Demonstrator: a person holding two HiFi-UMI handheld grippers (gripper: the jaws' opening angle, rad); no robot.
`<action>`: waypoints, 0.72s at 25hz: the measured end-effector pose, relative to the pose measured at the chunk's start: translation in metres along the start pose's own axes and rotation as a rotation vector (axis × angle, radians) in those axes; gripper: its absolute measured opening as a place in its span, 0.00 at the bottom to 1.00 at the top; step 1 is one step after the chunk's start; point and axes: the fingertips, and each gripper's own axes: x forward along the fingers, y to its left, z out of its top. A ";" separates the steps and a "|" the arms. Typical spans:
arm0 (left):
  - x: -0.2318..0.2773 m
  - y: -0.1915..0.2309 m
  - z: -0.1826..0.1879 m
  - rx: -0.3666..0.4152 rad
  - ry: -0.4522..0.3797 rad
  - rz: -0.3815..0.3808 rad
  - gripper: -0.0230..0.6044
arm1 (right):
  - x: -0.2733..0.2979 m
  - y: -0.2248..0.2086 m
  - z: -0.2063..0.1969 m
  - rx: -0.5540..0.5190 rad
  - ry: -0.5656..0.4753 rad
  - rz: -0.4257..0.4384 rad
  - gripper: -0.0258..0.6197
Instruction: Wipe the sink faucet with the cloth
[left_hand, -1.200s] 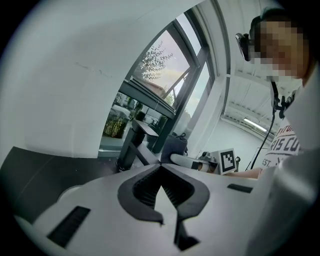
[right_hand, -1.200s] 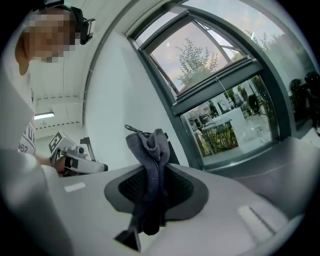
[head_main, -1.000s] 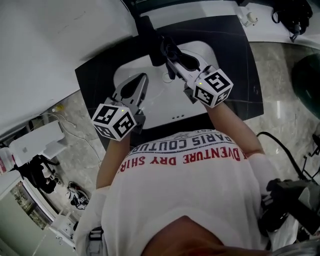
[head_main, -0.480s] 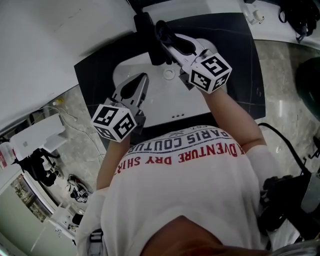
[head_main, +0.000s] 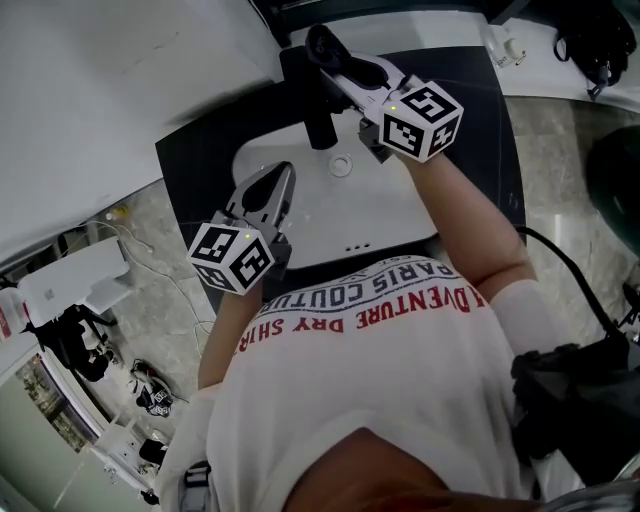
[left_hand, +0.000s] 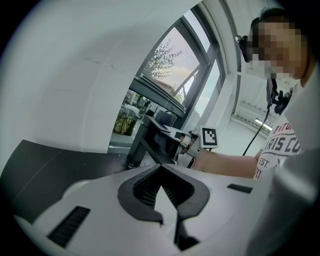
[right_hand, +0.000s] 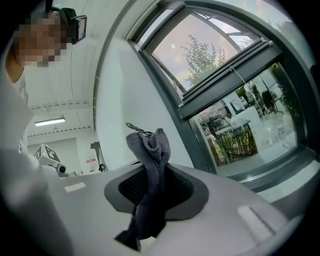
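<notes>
The faucet (head_main: 318, 105) stands at the 12 o'clock edge of the white sink (head_main: 395, 210). It is a dark upright column whose spout runs, in the head view, from 12 toward 6 and ends over the basin just short of the drain (head_main: 341, 165). That 12-to-6 line is the axis your wipe has to follow.

The cloth (right_hand: 149, 150) is a grey wad pinched between the jaws of your right gripper (head_main: 324, 44), with a fold standing up past the tips and a tail hanging below. In the head view the cloth end sits at the top of the faucet, just on its 1 o'clock side; I cannot tell whether it touches the metal. The right gripper view shows only wall and window ahead, no faucet — so I judge that the jaws point over the column and that the faucet lies below the cloth, toward 7 o'clock.

Your right gripper is clearly the nearer one. To reach the spout you would likely bring the cloth down and toward you along it.

Your left gripper (head_main: 278, 182) has its jaws closed tip to tip on nothing. It hangs over the sink's 9 o'clock rim, well apart from the faucet, which lies at its 1 o'clock. Around the sink is a dark counter (head_main: 195, 160).
</notes>
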 end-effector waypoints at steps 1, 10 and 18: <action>0.000 0.001 0.000 -0.001 -0.002 0.001 0.04 | -0.001 -0.001 0.001 -0.004 0.001 0.000 0.16; -0.002 0.007 0.000 -0.006 -0.007 0.009 0.04 | -0.011 -0.011 0.036 0.024 -0.109 -0.035 0.16; -0.008 0.015 0.003 0.000 -0.016 0.037 0.04 | 0.004 -0.003 0.020 0.041 -0.087 -0.023 0.16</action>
